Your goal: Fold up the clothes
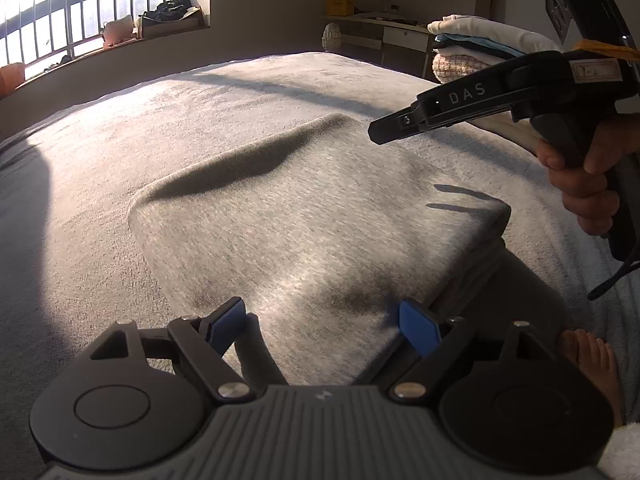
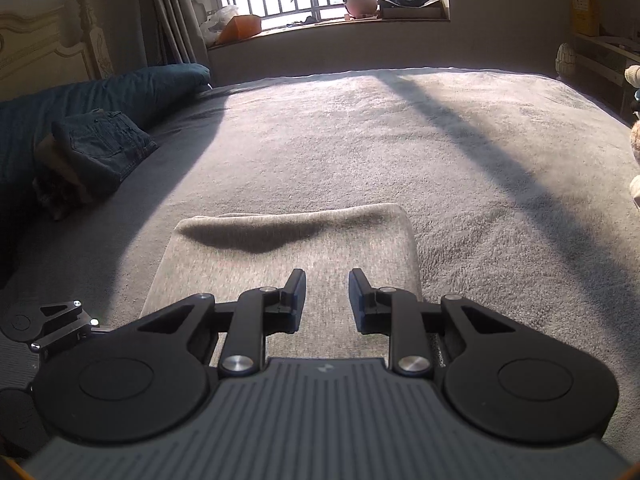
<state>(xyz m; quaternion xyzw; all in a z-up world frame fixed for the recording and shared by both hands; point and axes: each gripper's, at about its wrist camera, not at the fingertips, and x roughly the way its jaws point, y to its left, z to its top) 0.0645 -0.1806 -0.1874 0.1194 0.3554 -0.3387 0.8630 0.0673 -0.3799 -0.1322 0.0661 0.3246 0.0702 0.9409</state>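
A folded grey garment (image 1: 304, 216) lies flat on the grey blanket (image 1: 140, 120) that covers the bed, near its front edge, with a shallow raised ridge along its far side casting a dark shadow. The left gripper (image 1: 322, 322) sits low at the garment's near edge with its blue-padded jaws spread wide; the cloth lies between them but the pads do not press on it. The right gripper (image 2: 327, 294), seen from its own camera, hovers over the middle of the garment (image 2: 288, 248) with its jaws a narrow gap apart and nothing between them. In the left view it reaches in from the right above the garment, held by a hand (image 1: 584, 176) around its handle. A stack of folded clothes (image 1: 480, 46) stands at the bed's far right, and folded jeans (image 2: 100, 148) rest against a dark blue pillow (image 2: 120, 88) on the left.
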